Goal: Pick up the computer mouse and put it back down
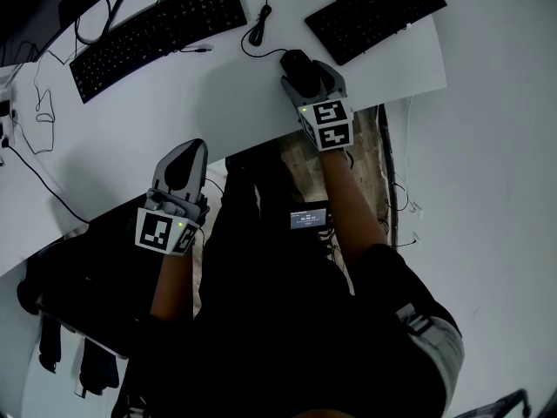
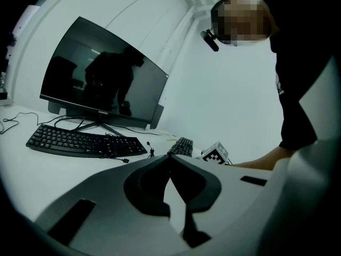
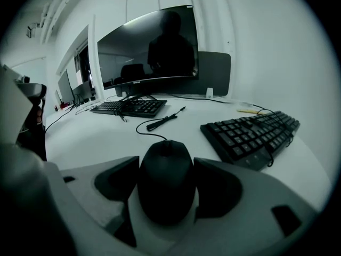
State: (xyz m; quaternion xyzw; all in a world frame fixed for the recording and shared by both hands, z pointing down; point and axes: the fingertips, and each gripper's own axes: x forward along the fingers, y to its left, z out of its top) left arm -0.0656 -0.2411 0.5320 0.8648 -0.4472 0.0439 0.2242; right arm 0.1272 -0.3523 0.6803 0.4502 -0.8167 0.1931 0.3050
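Note:
The black computer mouse [image 3: 165,183] sits between the pads of my right gripper [image 3: 166,164], which press on its two sides. Its cable runs forward across the white desk [image 3: 96,137]. In the head view the mouse [image 1: 297,61] pokes out ahead of the right gripper [image 1: 306,75], near the desk's front edge beside the right keyboard. I cannot tell whether the mouse touches the desk. My left gripper [image 1: 186,151] hovers at the desk's near edge, far left of the mouse. Its pads meet at the tips with nothing between them [image 2: 170,159].
Two black keyboards lie on the desk, one at the left [image 1: 157,33] and one at the right [image 1: 374,14], close to the mouse. A coiled cable end [image 1: 258,26] lies between them. A dark monitor [image 3: 146,49] stands behind. The person's legs are under the desk edge.

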